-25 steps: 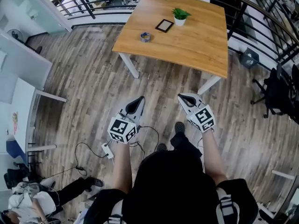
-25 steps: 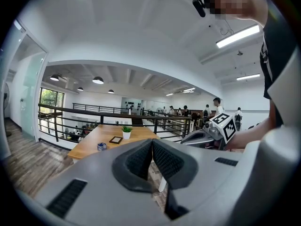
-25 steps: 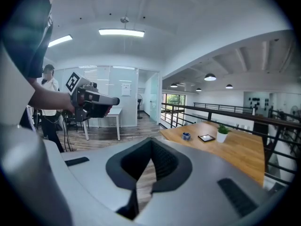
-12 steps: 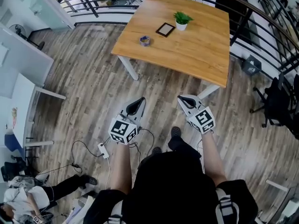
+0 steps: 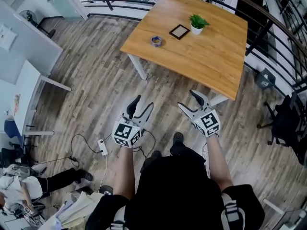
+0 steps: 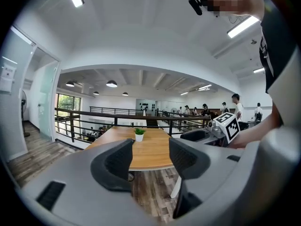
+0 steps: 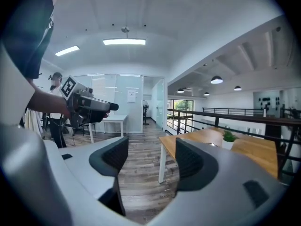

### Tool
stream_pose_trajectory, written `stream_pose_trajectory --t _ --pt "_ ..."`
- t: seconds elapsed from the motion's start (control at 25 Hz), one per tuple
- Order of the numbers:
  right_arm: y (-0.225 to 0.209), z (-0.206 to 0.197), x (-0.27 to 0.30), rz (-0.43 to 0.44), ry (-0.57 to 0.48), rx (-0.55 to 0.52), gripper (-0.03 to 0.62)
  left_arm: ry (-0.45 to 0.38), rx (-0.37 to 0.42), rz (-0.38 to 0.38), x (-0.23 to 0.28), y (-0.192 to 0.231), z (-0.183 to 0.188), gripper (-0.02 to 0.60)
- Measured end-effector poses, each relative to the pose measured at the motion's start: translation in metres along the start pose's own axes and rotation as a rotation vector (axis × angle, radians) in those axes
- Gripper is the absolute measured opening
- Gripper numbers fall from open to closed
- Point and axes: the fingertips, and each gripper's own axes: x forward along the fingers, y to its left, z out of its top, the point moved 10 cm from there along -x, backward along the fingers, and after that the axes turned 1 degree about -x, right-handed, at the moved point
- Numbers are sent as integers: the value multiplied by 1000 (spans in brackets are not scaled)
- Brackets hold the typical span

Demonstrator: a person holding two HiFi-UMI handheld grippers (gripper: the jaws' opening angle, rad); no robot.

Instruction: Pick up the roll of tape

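The roll of tape (image 5: 156, 41) lies flat near the left edge of a wooden table (image 5: 211, 63), far ahead of both grippers. My left gripper (image 5: 143, 103) and right gripper (image 5: 188, 100) hover over the wood floor, short of the table, pointing at it. Their jaws have just been opening and stand wide apart, with nothing between them. In the left gripper view the left gripper (image 6: 150, 157) frames the table (image 6: 153, 149) and a potted plant (image 6: 139, 134). In the right gripper view the right gripper (image 7: 150, 160) looks past the table's corner (image 7: 188, 142). The tape shows in neither gripper view.
A black frame (image 5: 179, 31) and the potted plant (image 5: 197, 23) stand on the table behind the tape. A black railing (image 5: 268, 37) runs behind and right of it. White desks (image 5: 29, 75) stand left. A cable and power strip (image 5: 101, 147) lie on the floor, near a seated person (image 5: 57, 181).
Both grippers were shut in the two earlier frames and now stand open. Both have moved a little forward toward the table, which has shifted right in the head view.
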Motion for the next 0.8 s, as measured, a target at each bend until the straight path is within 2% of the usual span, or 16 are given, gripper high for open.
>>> stream_pose_trajectory --t 0.28,0.8 --pt "-23 -2 13 44 -5 -9 337 -1 -8 65 9 3 1 256" --pt "-57 -8 26 97 6 -9 333 -9 -6 117 35 -2 3 258"
